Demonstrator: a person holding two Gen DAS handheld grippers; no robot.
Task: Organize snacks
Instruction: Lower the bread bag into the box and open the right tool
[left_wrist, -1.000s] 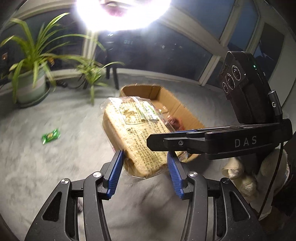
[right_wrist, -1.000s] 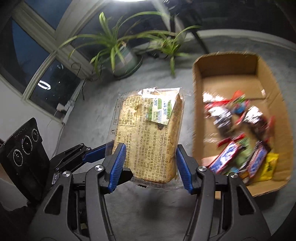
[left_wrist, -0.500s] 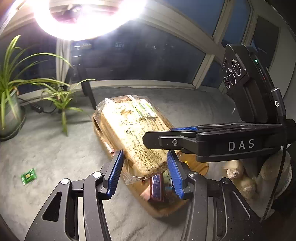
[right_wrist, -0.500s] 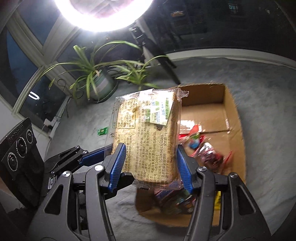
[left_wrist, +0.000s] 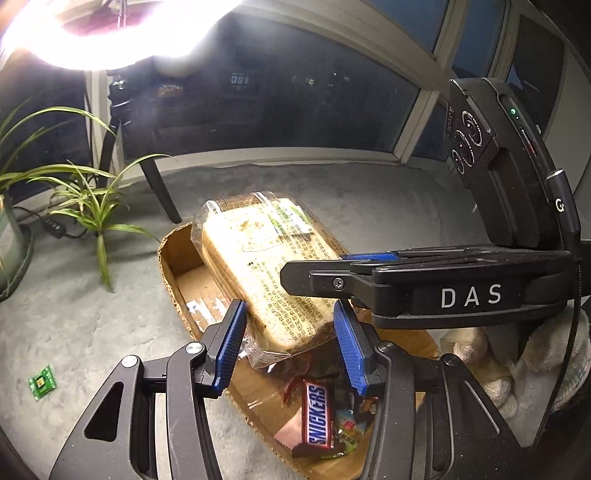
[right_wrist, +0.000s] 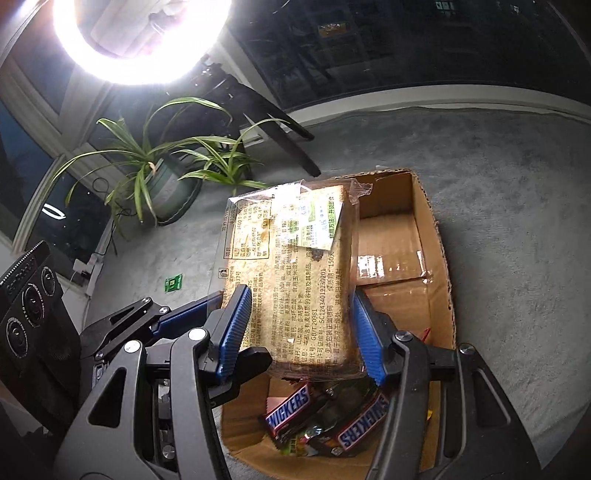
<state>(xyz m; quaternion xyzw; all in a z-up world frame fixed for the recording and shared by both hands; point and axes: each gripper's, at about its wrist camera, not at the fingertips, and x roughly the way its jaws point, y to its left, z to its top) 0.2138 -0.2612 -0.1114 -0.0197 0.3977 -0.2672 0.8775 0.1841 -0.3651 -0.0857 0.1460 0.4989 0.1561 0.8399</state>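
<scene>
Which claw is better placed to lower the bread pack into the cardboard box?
Probably the right: the right claw spans the bread pack across its width above the cardboard box, while the left claw pinches only a corner.

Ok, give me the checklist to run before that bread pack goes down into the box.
1. Right gripper clamped on bread pack: ok.
2. Left gripper clamped on the pack: ok.
3. Pack over cardboard box: ok.
4. Bare box floor at the far end: ok.
5. Pack clear of the Snickers bars below its near end: cannot tell.
6. Green packet boxed: not ok, on the carpet.
</scene>
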